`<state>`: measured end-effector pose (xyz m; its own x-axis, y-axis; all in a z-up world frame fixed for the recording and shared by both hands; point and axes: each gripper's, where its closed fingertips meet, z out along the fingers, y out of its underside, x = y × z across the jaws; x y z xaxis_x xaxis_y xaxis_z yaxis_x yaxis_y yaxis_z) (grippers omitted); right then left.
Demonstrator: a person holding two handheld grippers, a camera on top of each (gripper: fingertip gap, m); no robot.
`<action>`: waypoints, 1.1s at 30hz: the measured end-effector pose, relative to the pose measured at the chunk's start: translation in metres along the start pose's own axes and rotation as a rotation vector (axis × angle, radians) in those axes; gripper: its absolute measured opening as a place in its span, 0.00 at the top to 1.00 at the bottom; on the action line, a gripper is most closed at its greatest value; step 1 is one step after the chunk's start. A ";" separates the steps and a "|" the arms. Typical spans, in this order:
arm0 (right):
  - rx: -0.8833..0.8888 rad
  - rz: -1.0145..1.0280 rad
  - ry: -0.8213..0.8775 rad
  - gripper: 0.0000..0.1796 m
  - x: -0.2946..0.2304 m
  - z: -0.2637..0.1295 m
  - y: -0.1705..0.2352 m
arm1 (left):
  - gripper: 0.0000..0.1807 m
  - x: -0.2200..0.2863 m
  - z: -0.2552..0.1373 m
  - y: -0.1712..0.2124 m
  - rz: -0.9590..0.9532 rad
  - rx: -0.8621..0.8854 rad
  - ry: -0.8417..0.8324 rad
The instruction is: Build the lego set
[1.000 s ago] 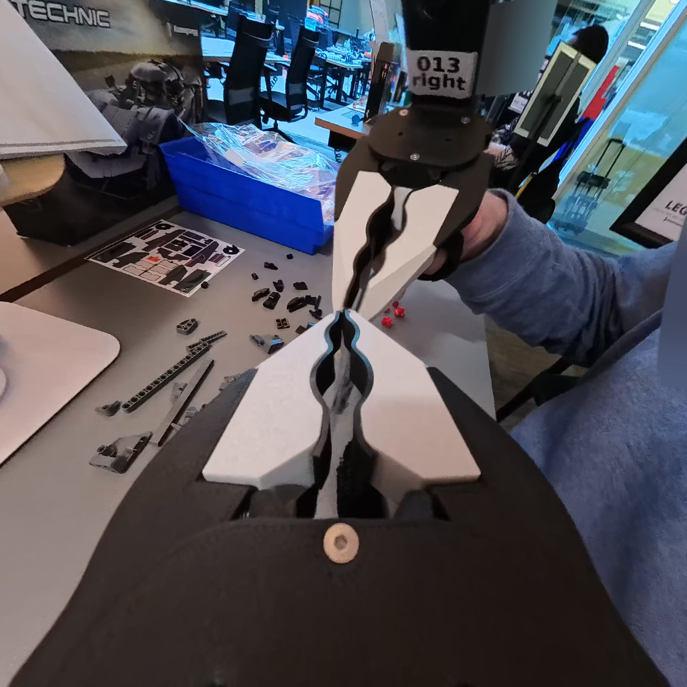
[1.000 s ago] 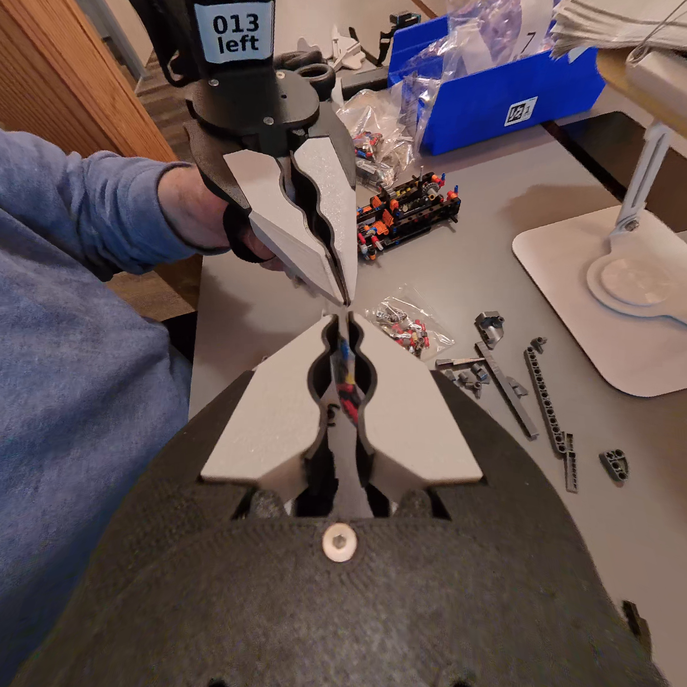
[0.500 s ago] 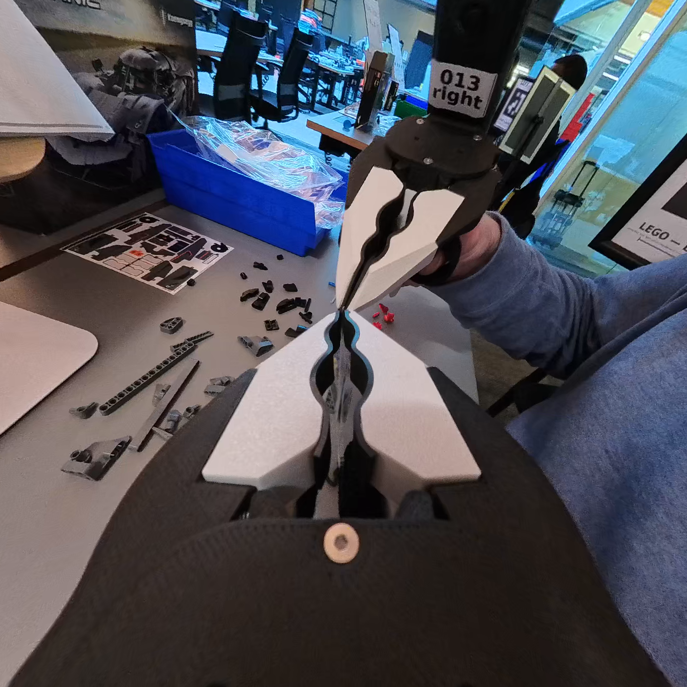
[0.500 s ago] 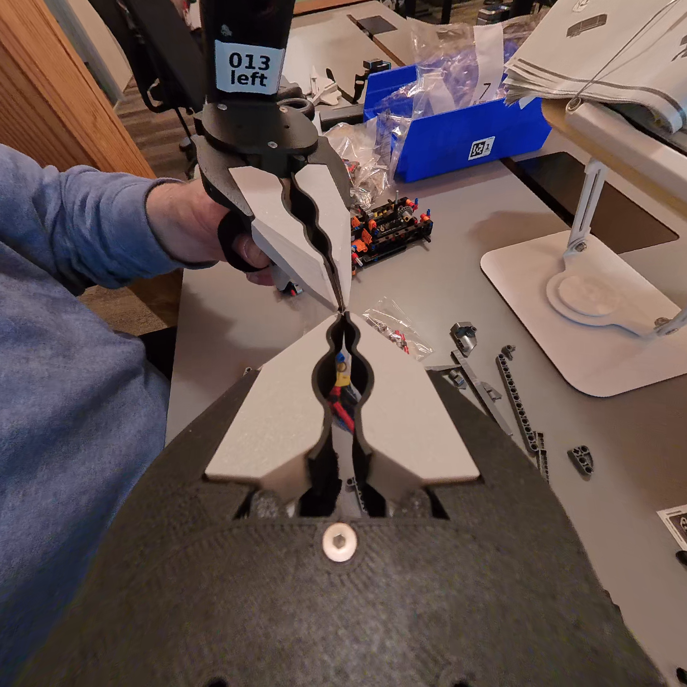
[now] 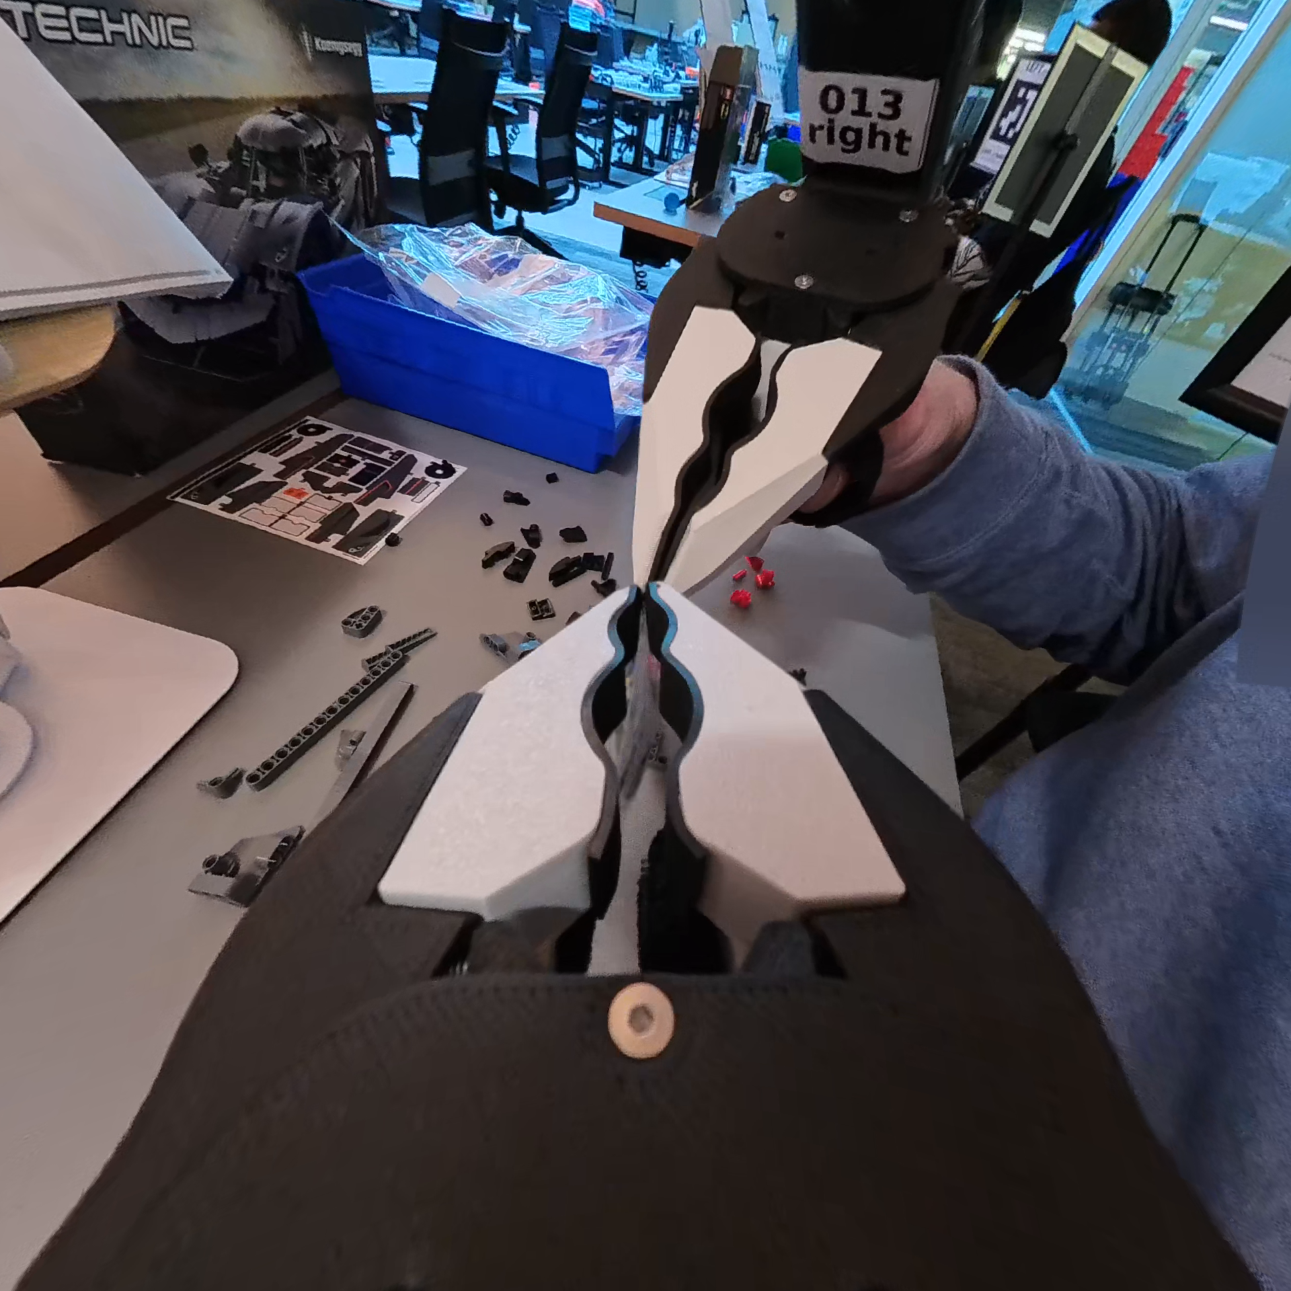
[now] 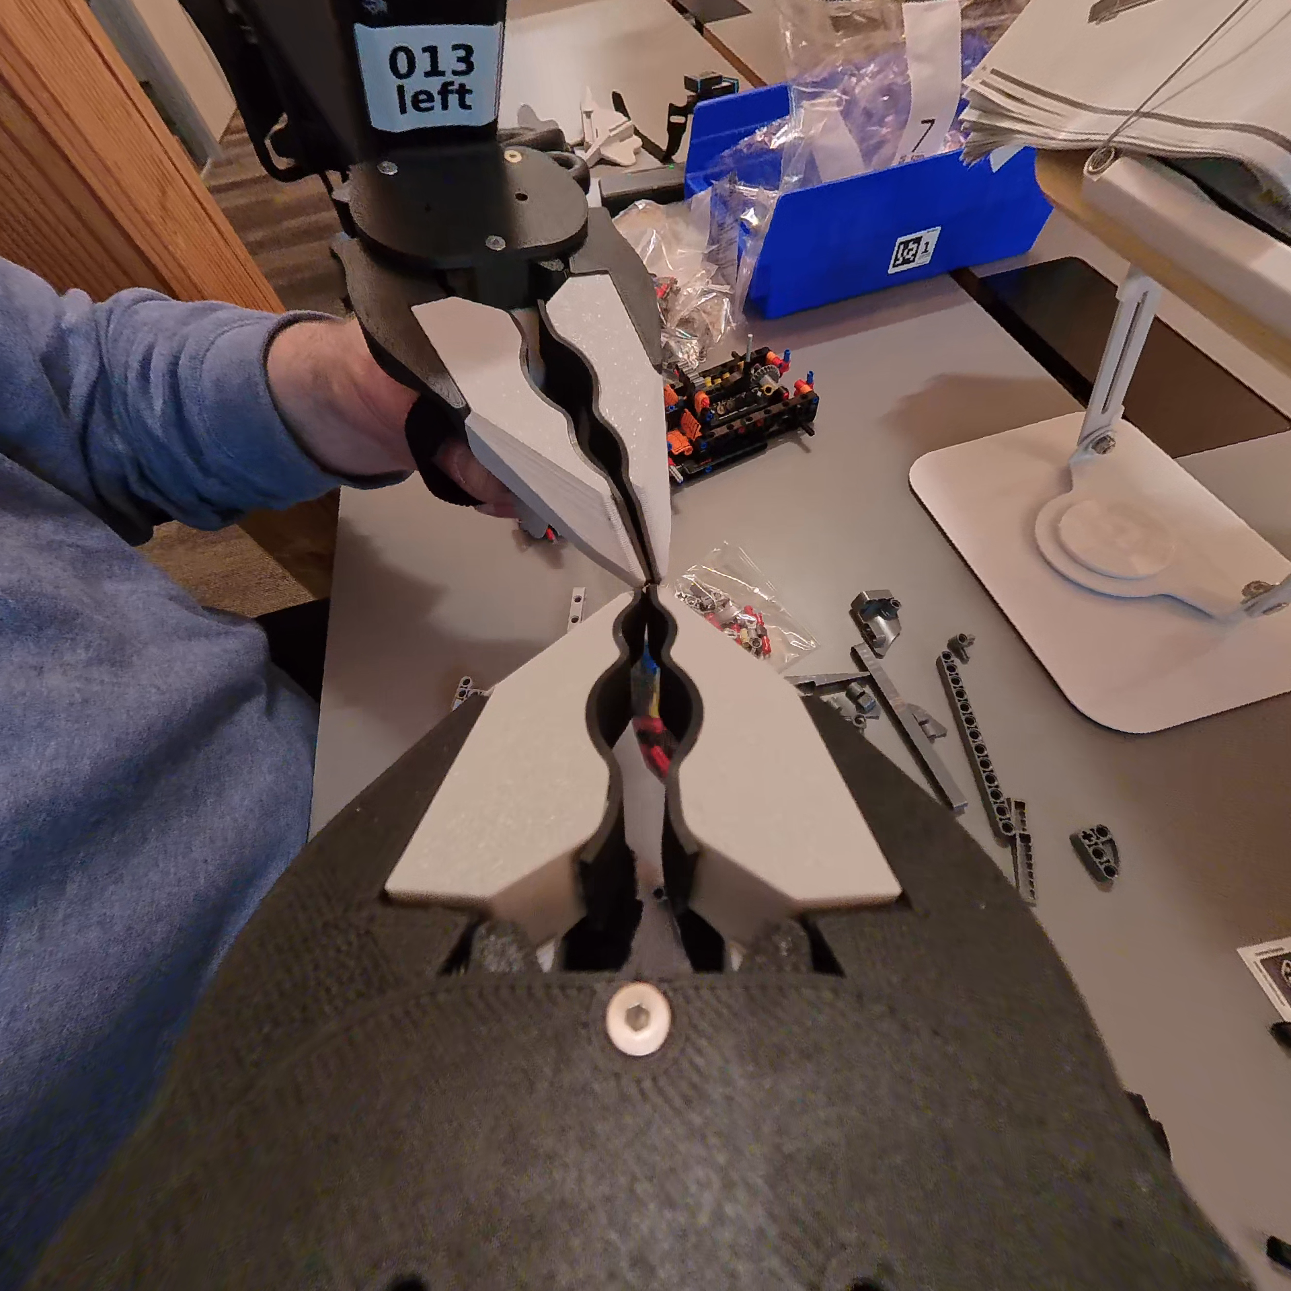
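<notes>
A small clear bag of lego pieces (image 6: pixel 646 705) hangs pinched between both tips above the grey tabletop (image 6: pixel 803 531). The left hand-held gripper (image 5: pixel 643 594) and right hand-held gripper (image 6: pixel 646 594) meet tip to tip, each closed on the bag's top edge. A part-built lego assembly (image 6: pixel 737 412) sits beyond, loose grey beams (image 6: pixel 974 747) to the side.
</notes>
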<state>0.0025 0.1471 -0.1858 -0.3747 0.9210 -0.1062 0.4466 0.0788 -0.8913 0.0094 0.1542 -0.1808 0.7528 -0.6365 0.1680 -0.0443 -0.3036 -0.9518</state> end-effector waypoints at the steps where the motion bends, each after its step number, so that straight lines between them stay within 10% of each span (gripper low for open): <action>1: 0.000 0.002 -0.002 1.00 0.000 0.000 0.000 | 1.00 0.000 0.000 0.000 0.007 -0.004 -0.005; 33: -0.142 -0.156 0.388 1.00 0.035 -0.042 0.044 | 1.00 -0.001 0.066 0.009 -0.059 -0.180 0.074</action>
<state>0.0431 0.1987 -0.2104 -0.1257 0.9667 0.2227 0.5265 0.2553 -0.8109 0.0510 0.1990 -0.2060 0.7079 -0.6617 0.2470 -0.1231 -0.4599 -0.8794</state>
